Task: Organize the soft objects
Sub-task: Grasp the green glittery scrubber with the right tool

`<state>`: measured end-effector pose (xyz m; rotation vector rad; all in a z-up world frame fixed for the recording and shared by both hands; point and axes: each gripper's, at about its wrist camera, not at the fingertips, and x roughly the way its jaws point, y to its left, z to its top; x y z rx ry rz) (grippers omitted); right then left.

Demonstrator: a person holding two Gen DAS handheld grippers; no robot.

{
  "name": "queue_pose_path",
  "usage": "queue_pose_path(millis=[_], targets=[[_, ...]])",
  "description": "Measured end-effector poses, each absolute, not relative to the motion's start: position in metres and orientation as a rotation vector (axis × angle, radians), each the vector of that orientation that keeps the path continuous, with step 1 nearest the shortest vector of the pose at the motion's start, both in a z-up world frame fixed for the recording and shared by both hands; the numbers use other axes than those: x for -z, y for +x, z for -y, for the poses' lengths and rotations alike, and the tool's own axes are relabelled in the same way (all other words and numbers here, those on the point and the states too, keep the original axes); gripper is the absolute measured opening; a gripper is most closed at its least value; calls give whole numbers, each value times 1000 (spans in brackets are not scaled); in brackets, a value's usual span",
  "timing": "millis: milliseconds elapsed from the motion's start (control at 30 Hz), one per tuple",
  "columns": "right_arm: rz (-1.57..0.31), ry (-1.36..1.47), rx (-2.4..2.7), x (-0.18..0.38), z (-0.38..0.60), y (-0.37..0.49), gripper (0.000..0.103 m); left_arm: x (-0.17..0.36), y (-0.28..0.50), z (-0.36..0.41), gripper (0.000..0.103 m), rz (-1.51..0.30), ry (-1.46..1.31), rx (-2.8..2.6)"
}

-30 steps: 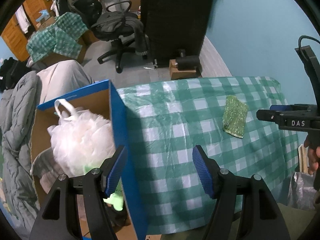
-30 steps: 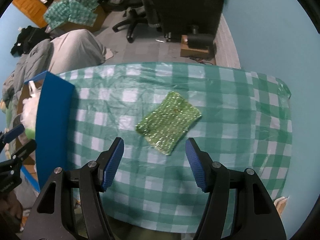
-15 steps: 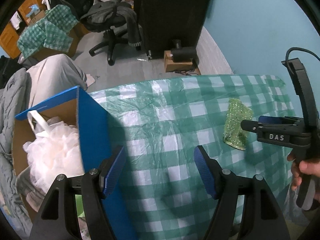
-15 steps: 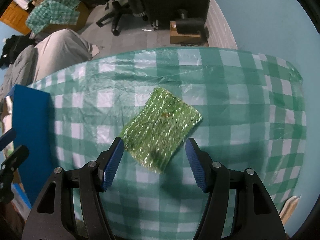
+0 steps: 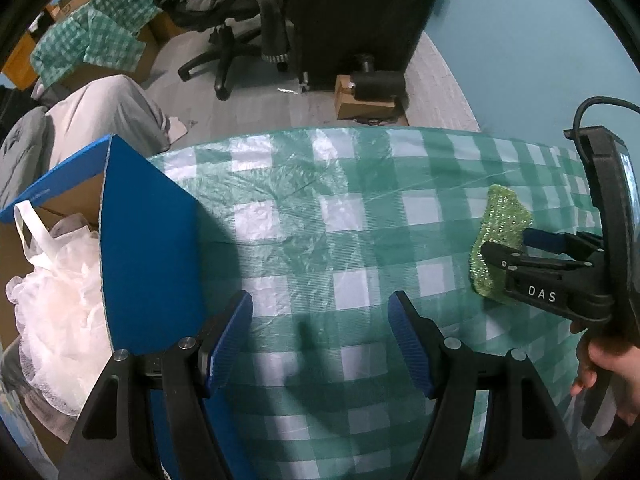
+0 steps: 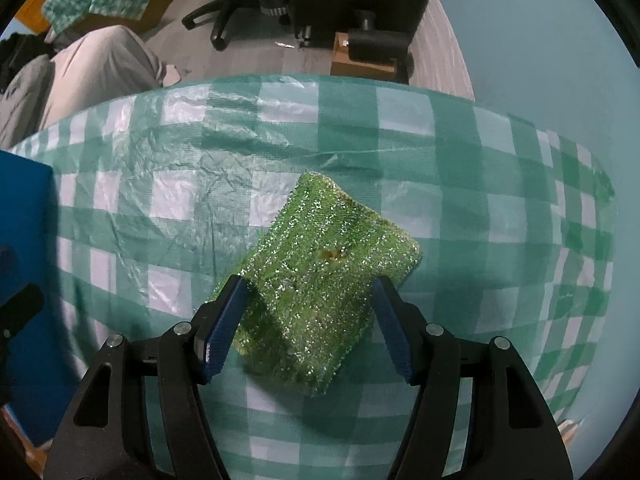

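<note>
The green sponge lies flat on the checked tablecloth, framed by our right gripper with jaws apart and nothing grasped, so next we judge: lower, pinch, carry to the box.

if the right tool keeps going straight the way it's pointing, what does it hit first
Most likely the green glittery sponge, which lies on the checked tablecloth directly between the right tool's open jaws. Depth is hard to judge, but nothing else shows in that line.
</note>
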<state>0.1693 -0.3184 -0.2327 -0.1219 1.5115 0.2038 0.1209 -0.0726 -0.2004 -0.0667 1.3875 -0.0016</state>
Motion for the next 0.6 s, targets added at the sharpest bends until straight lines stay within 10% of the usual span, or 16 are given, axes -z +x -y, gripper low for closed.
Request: queue_pose_path(millis=[200,400,600], targets=[[-1488,-162,-205,231,309,162,62,199,117,73,72,-1384,-81,2],[-1471,-199,-272,226,300,153,16,194,110,73,72,-1372,-79,5],[-1470,-182,-323,219,300,145,11,192,102,71,54,-1374,-93,12]])
